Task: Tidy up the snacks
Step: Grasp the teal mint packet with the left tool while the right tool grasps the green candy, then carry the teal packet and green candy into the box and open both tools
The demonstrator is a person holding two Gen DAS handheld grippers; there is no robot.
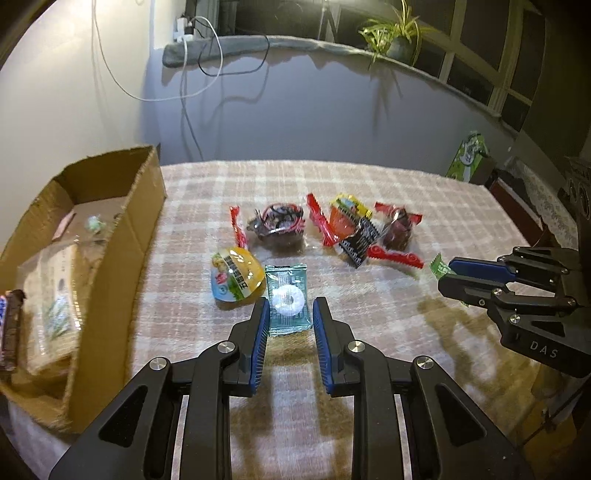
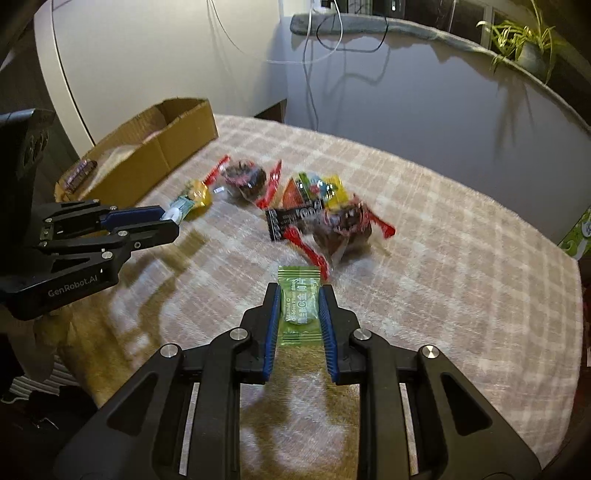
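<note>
L gripper (image 1: pixel 288 306) straddles a teal sachet (image 1: pixel 286 299) w/ white round candy, blue pads at both its sides, contact looks made; sachet sits just beside a yellow jelly cup (image 1: pixel 232 275) on the plaid tablecloth (image 1: pixel 369 314). R gripper (image 2: pixel 297 306) narrowed on a green plum-candy packet (image 2: pixel 299 306), pads pressing its edges. Cardboard box (image 1: pixel 122 236) at table's left holds several packs; remaining wrapped snacks (image 1: pixel 354 229) clustered mid-table.

A home room: checked tablecloth (image 1: pixel 369 177), potted plant (image 1: pixel 397 35) on the windowsill (image 1: pixel 295 42), charger cables (image 1: pixel 188 55)
</note>
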